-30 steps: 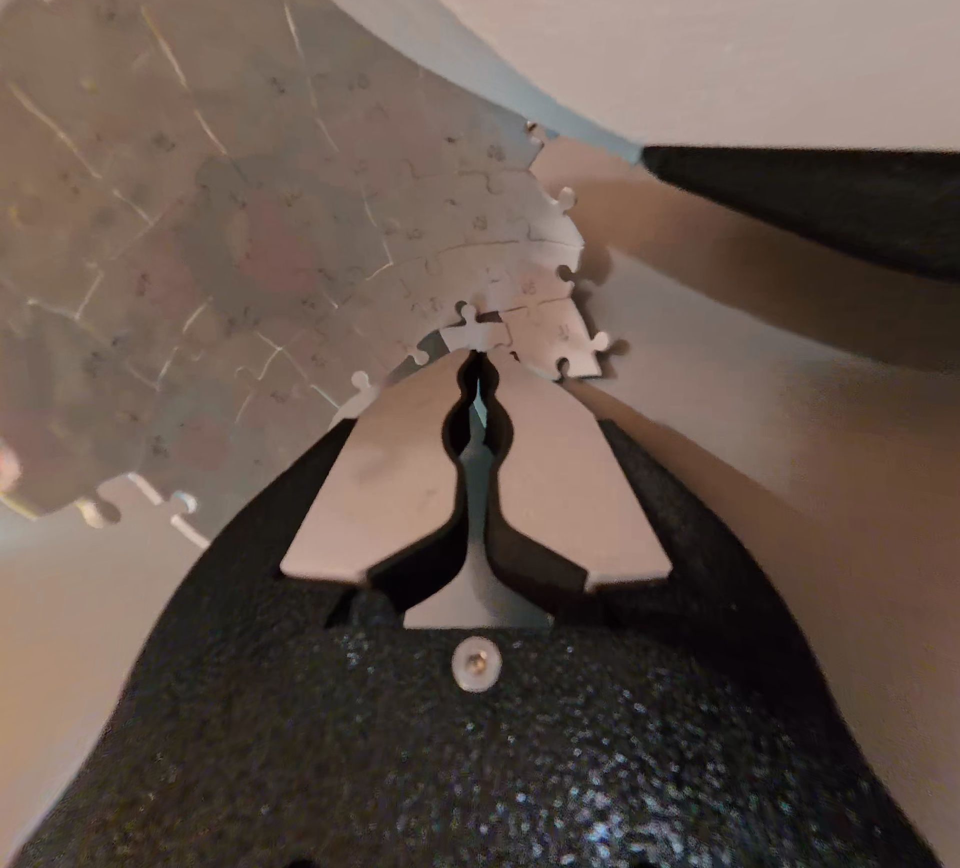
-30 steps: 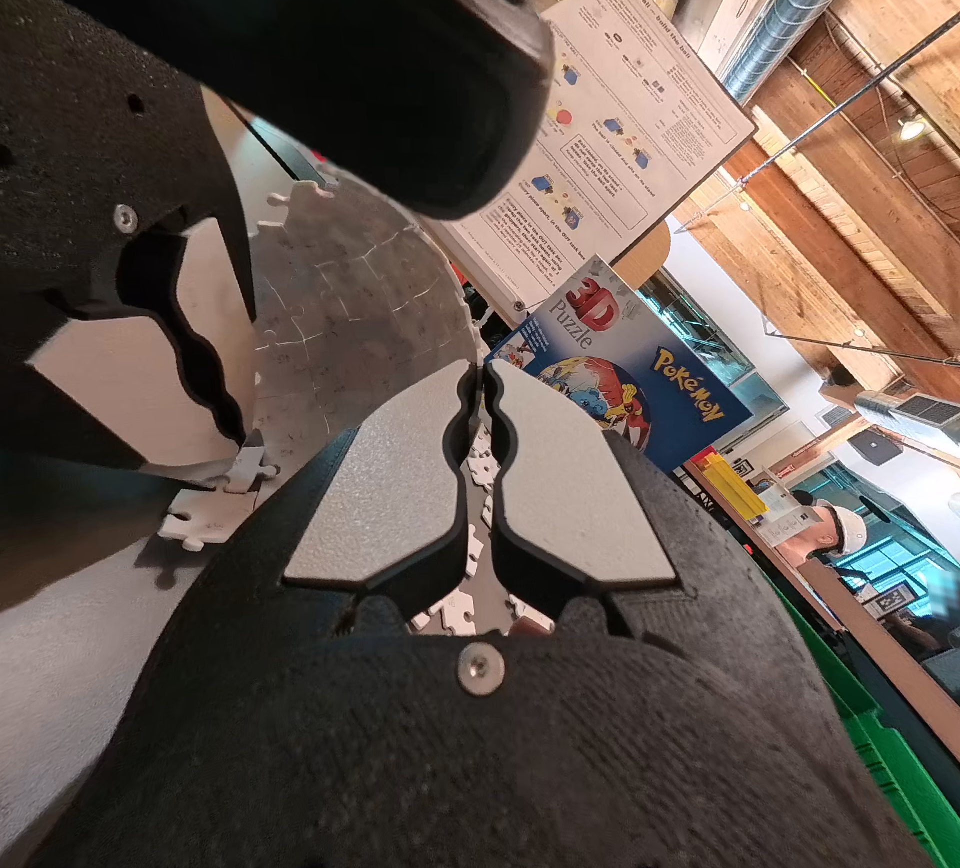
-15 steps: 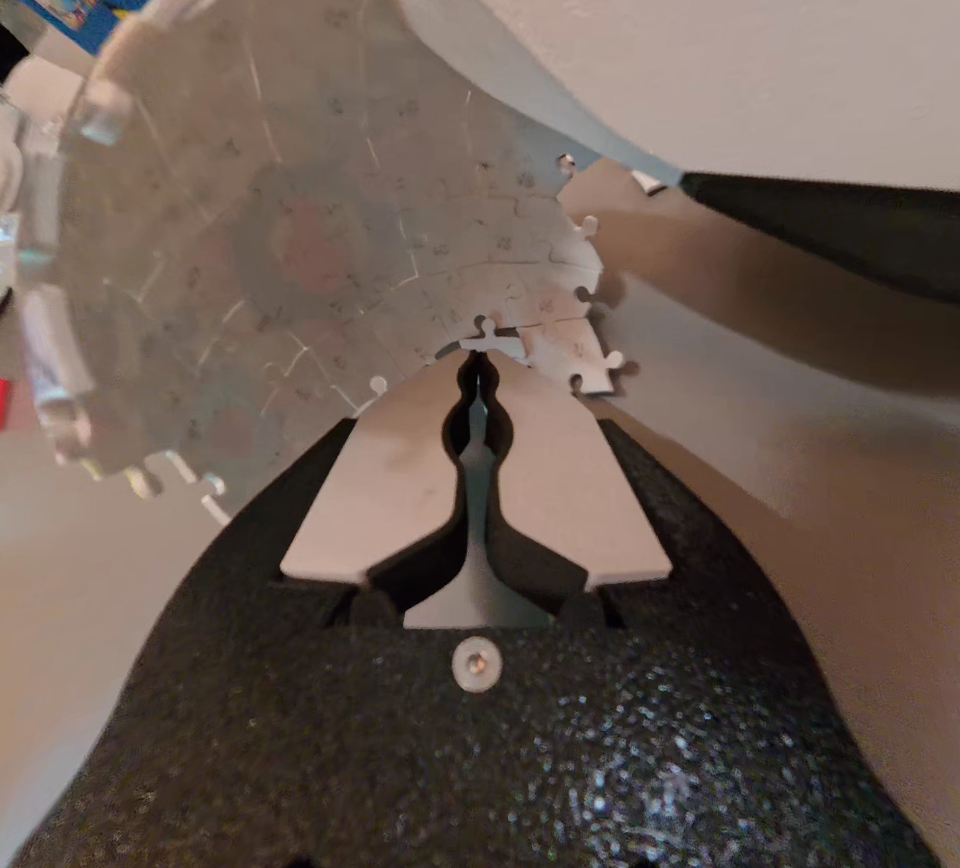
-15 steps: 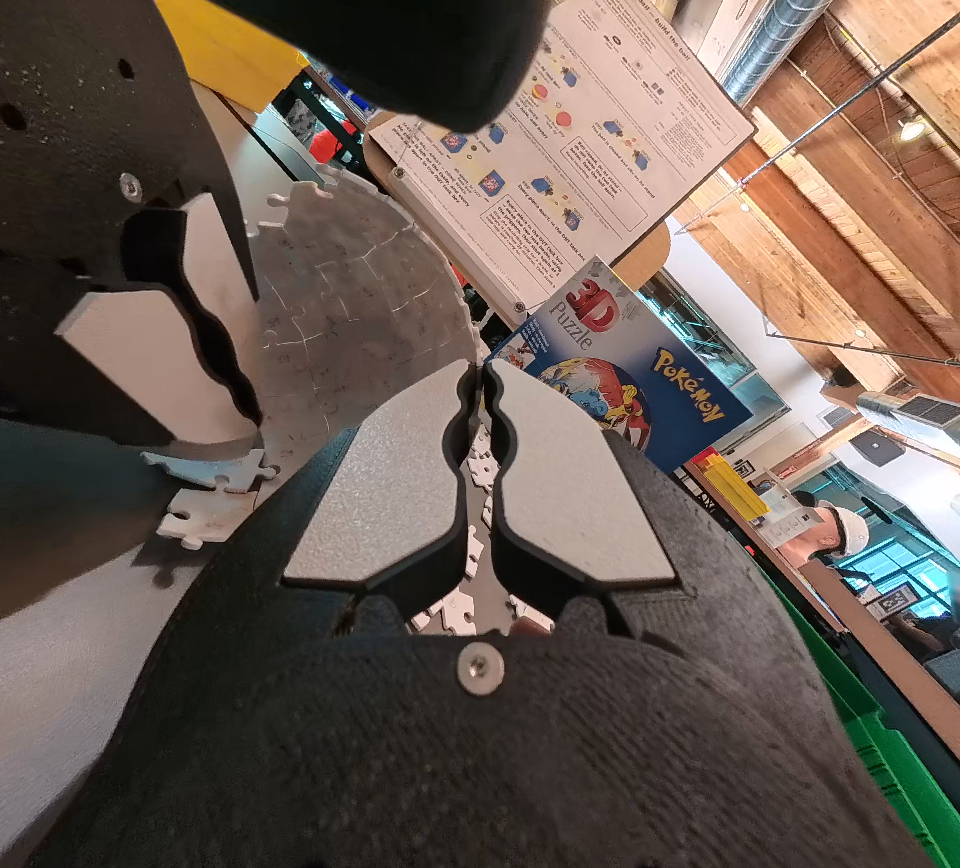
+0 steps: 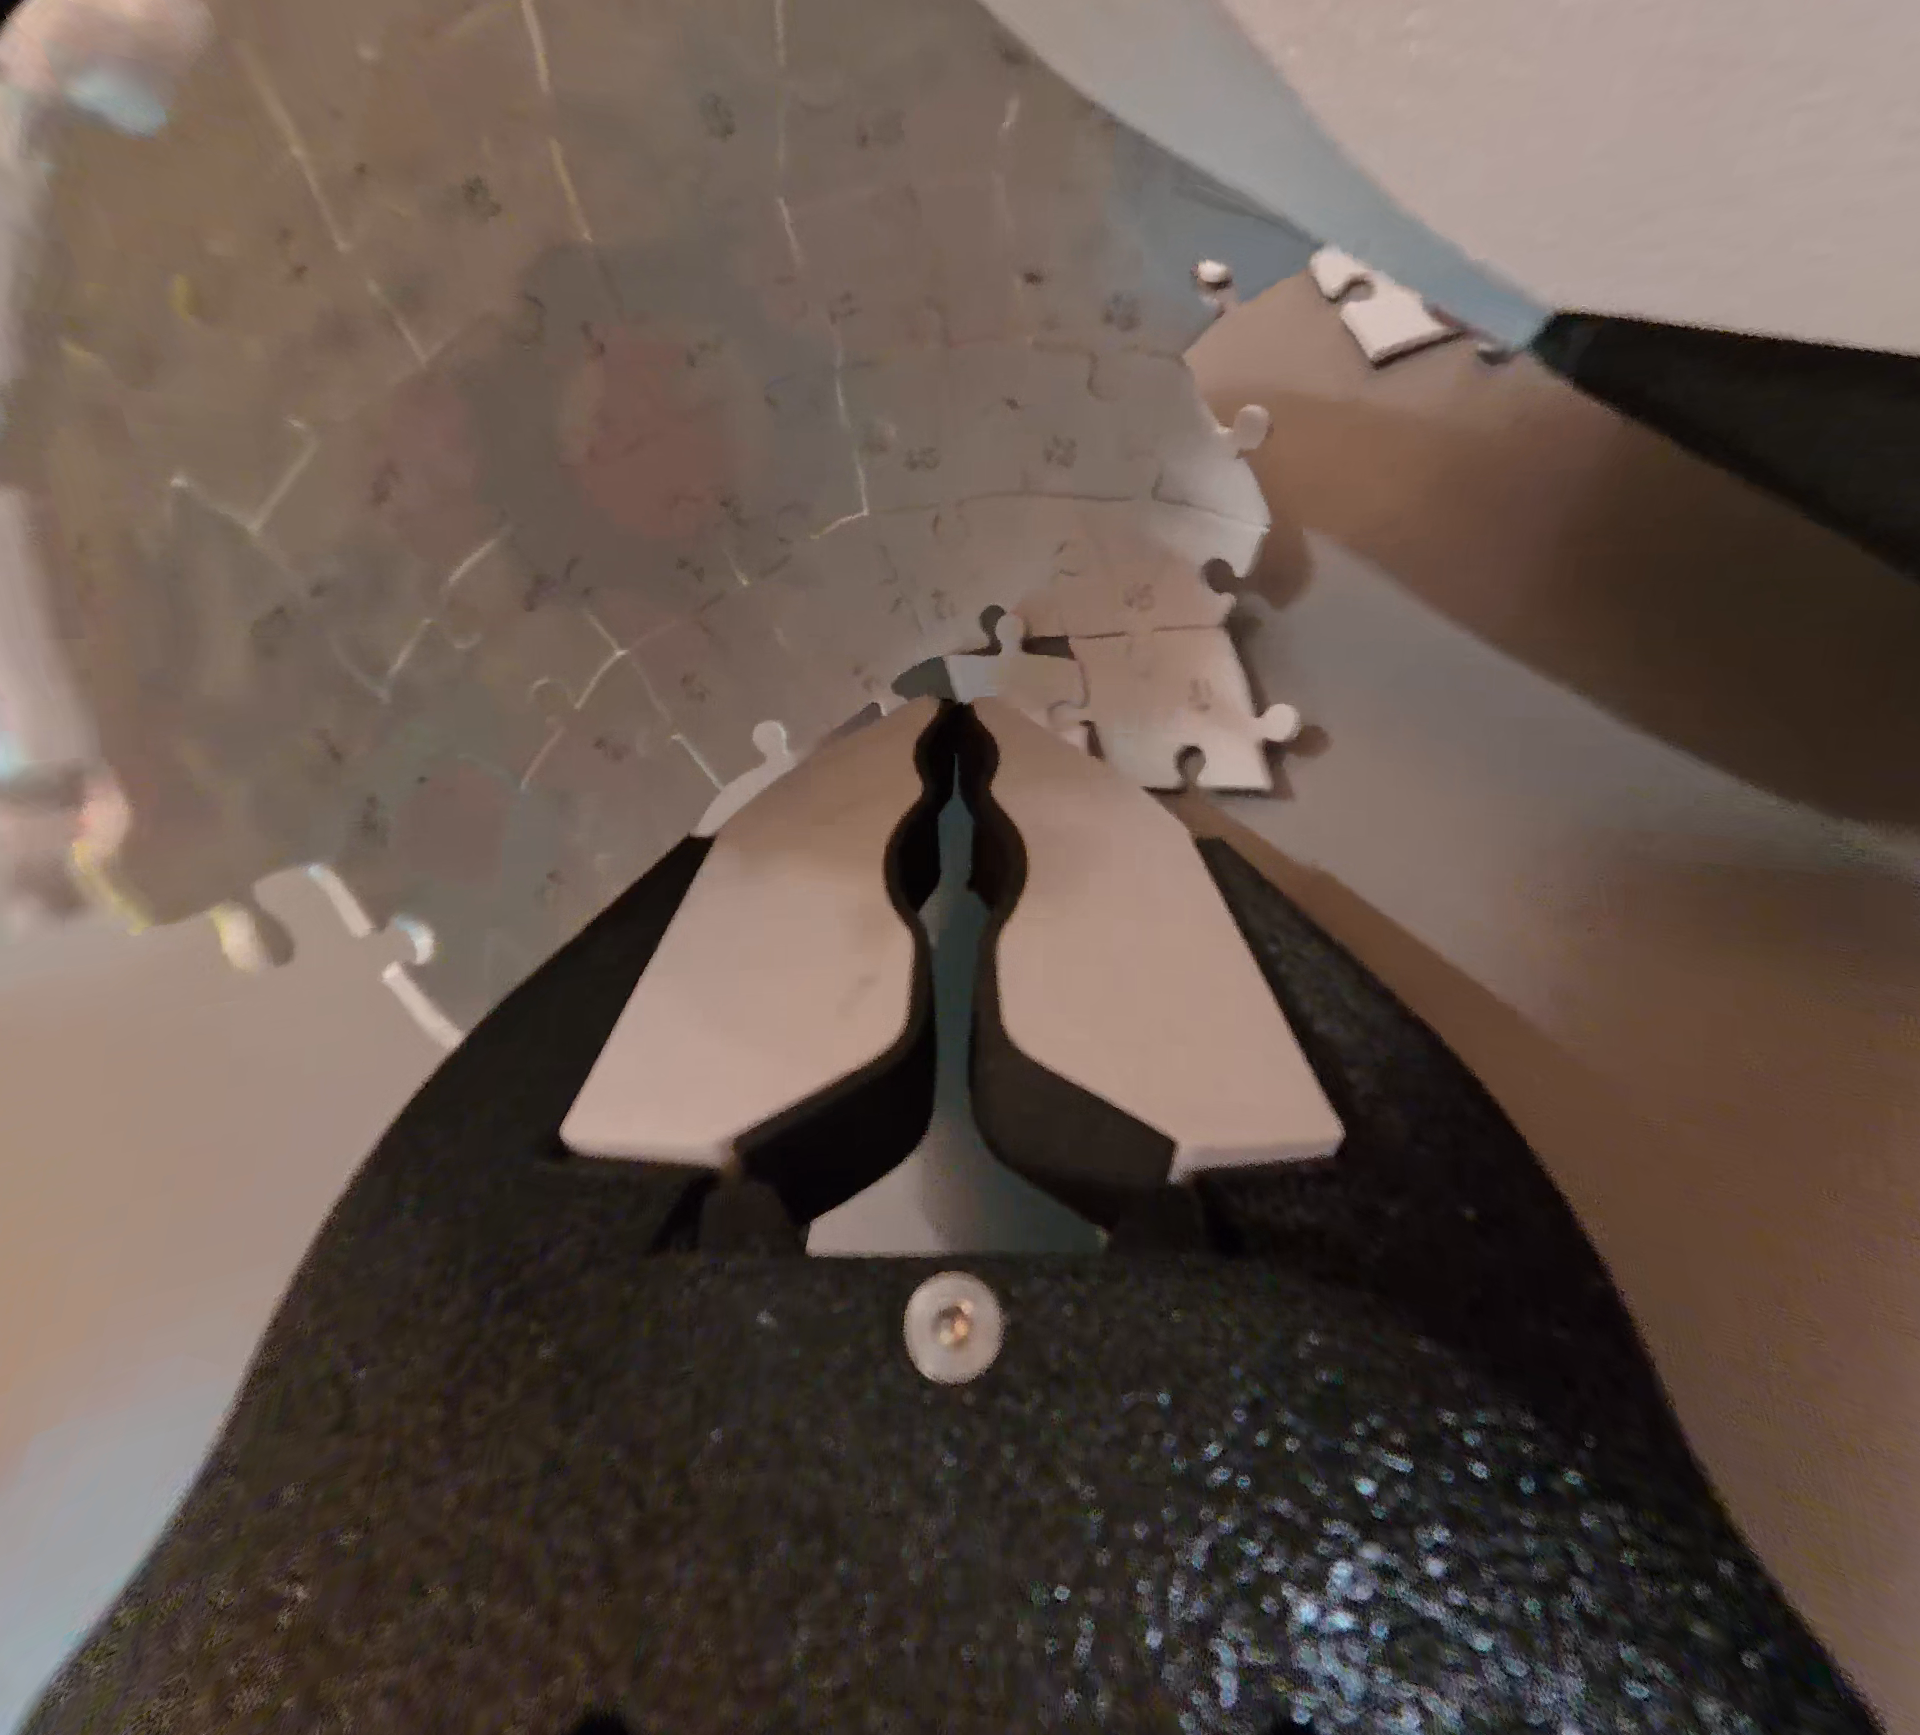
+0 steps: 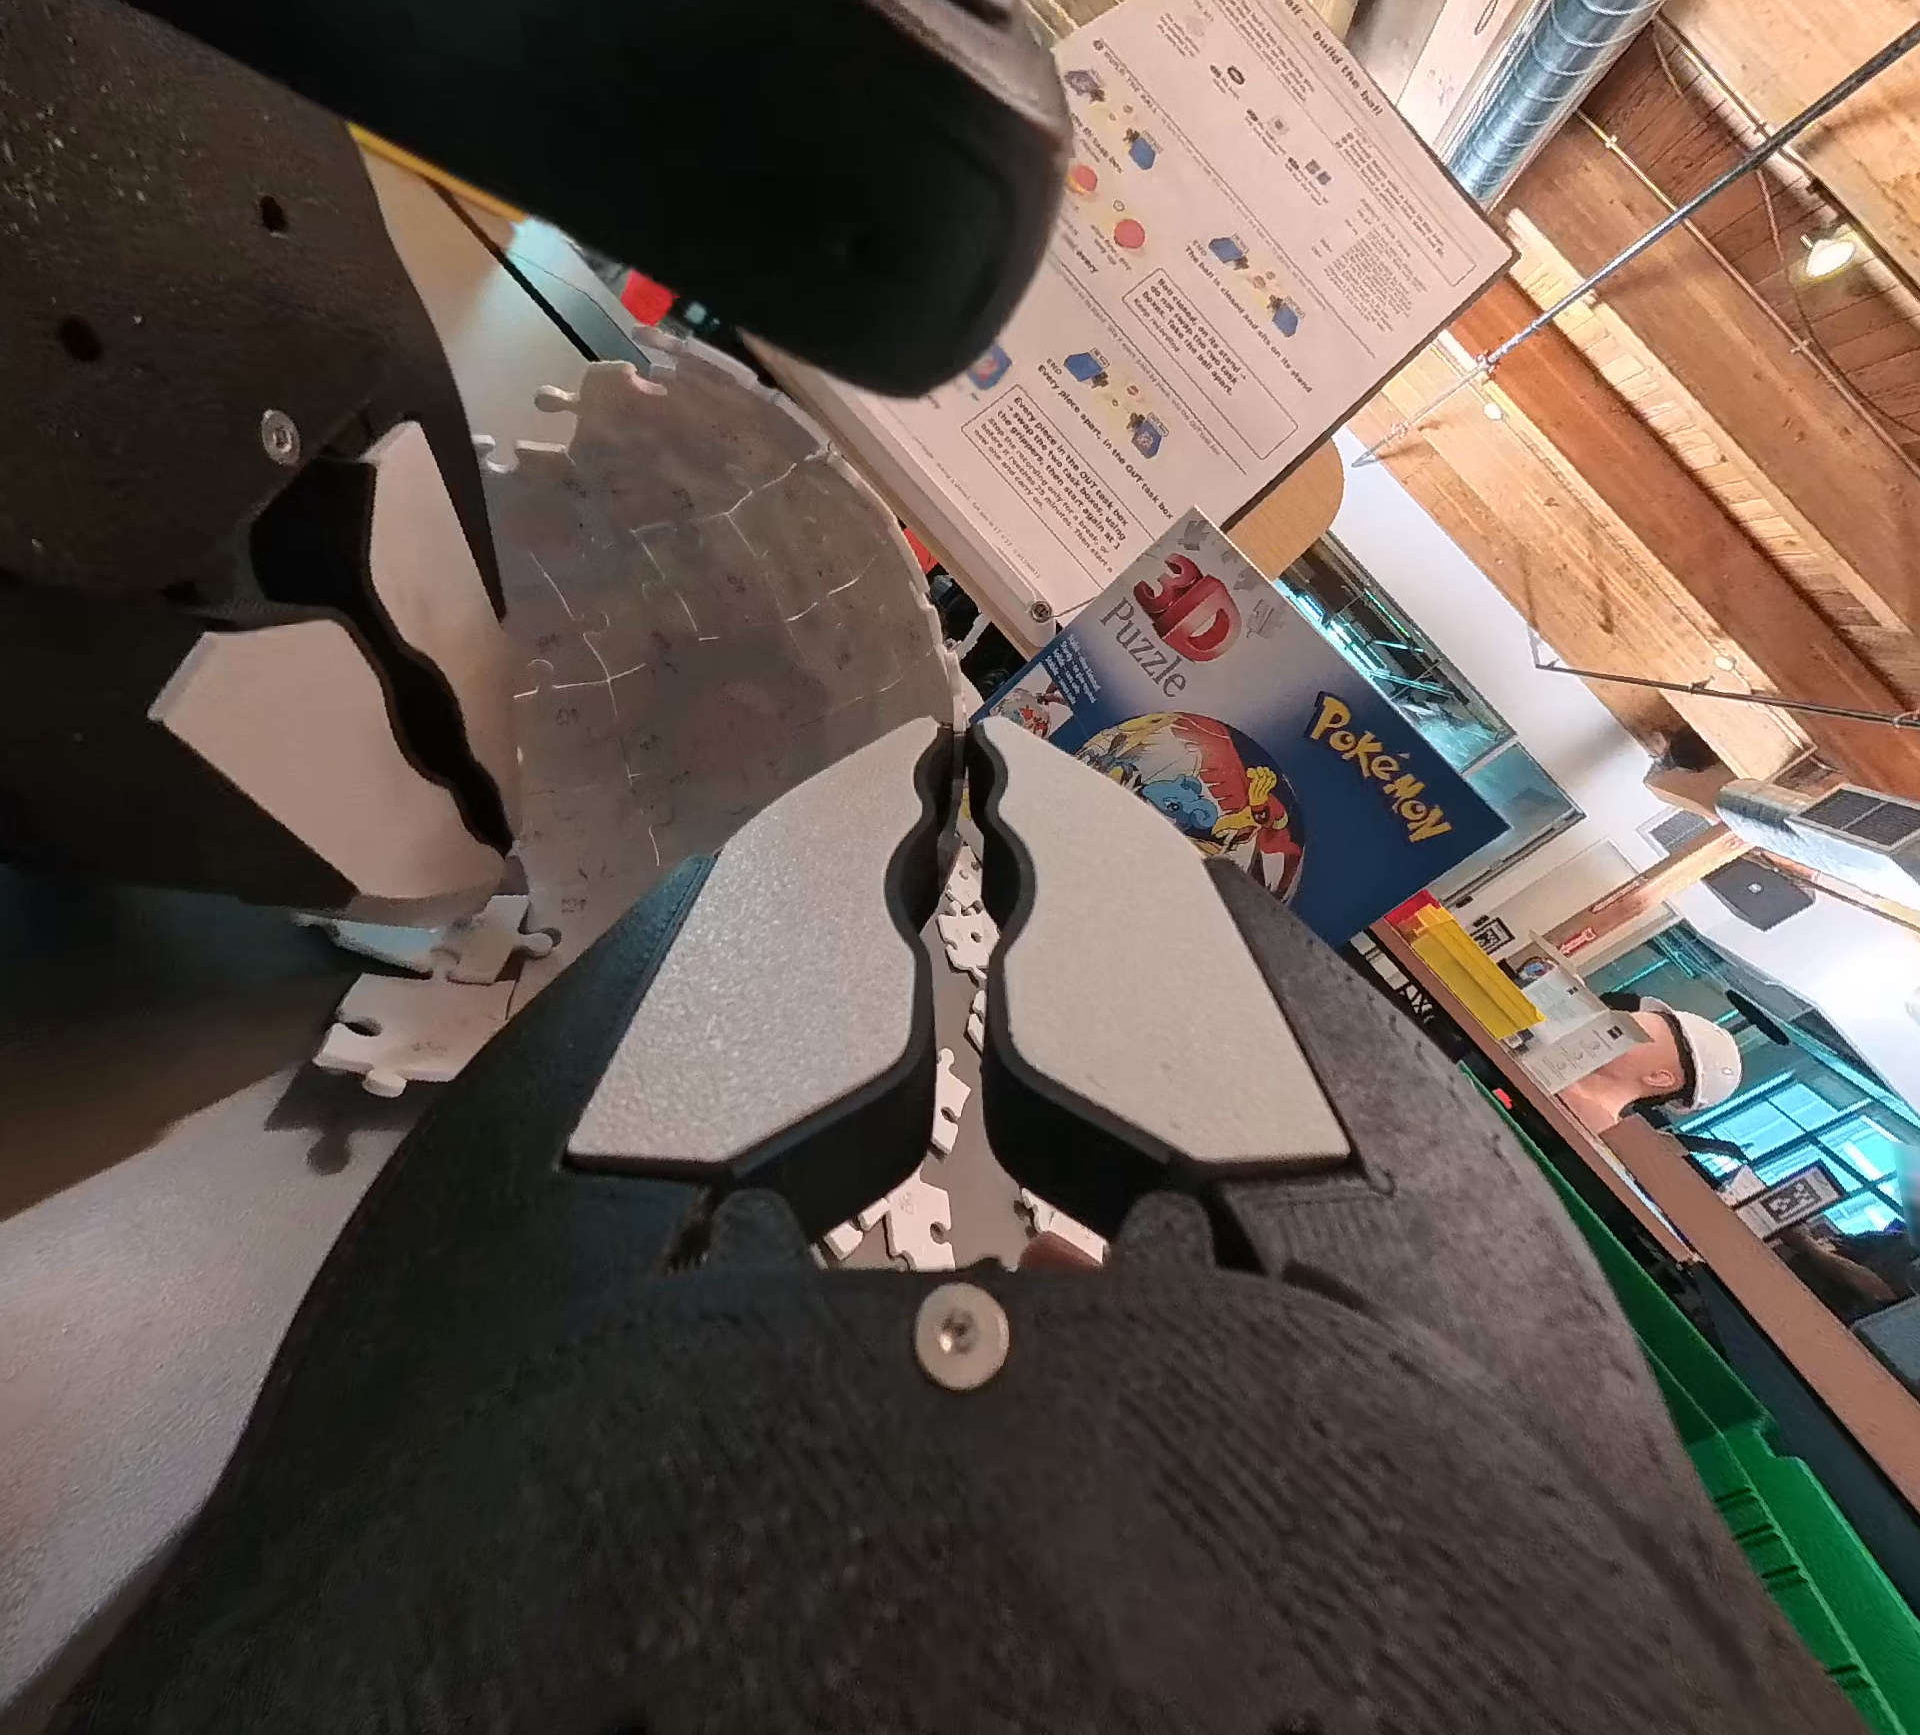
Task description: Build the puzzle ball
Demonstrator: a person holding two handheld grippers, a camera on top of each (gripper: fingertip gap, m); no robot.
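The partly built puzzle ball is a curved grey shell [image 5: 623,335] of joined pieces, seen from its numbered inner side. My left gripper [image 5: 956,719] is shut on a piece at the shell's lower rim. A piece [image 5: 1184,719] hangs at the rim just right of my fingertips. My right gripper [image 6: 961,735] is shut at the shell's [image 6: 707,625] opposite rim. One of its fingers [image 5: 1455,23] fills the top right of the left wrist view, with a rim piece [image 5: 1382,314] sticking out beside its tip. The left gripper [image 6: 494,854] shows at the left of the right wrist view.
Loose white pieces [image 6: 956,937] lie on the table [image 6: 104,1322] behind my right fingers. A blue puzzle box [image 6: 1299,750] and an instruction sheet [image 6: 1247,231] stand behind the shell. A green bin [image 6: 1766,1529] is at the right. A person in a white hard hat [image 6: 1704,1057] is far off. Left tips to right tips: about 11 cm.
The shell has swung a little and now fills more of the left wrist view. In the right wrist view the left gripper rose, then came back down. Both grippers stay shut.
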